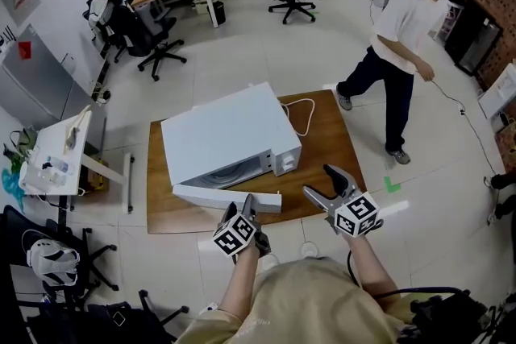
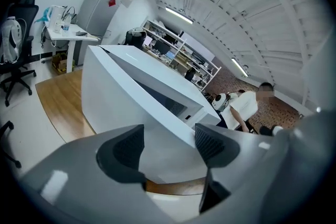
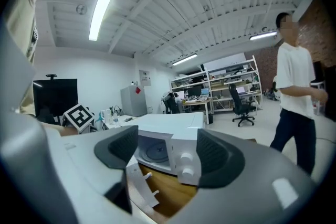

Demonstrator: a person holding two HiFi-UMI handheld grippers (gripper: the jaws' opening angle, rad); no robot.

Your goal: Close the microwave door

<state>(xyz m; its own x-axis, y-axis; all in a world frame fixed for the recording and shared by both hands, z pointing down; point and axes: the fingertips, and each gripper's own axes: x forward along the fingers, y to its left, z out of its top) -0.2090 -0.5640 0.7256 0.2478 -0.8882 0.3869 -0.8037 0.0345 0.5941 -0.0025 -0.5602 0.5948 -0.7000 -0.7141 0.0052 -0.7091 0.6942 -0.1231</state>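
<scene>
A white microwave sits on a low wooden table with its door swung wide open toward me. My left gripper hovers at the door's free end. In the left gripper view the door's outer face fills the space just beyond my left gripper, whose jaws stand apart with nothing pressed between them. My right gripper is open, to the right of the door and in front of the control panel. The right gripper view shows the microwave, its turntable and knobs, beyond my right gripper, with the door's latch edge at lower left.
A person in a white shirt walks on the floor beyond the table's right side. A white power cable lies on the table behind the microwave. A small white side table stands at left, with office chairs and desks farther back.
</scene>
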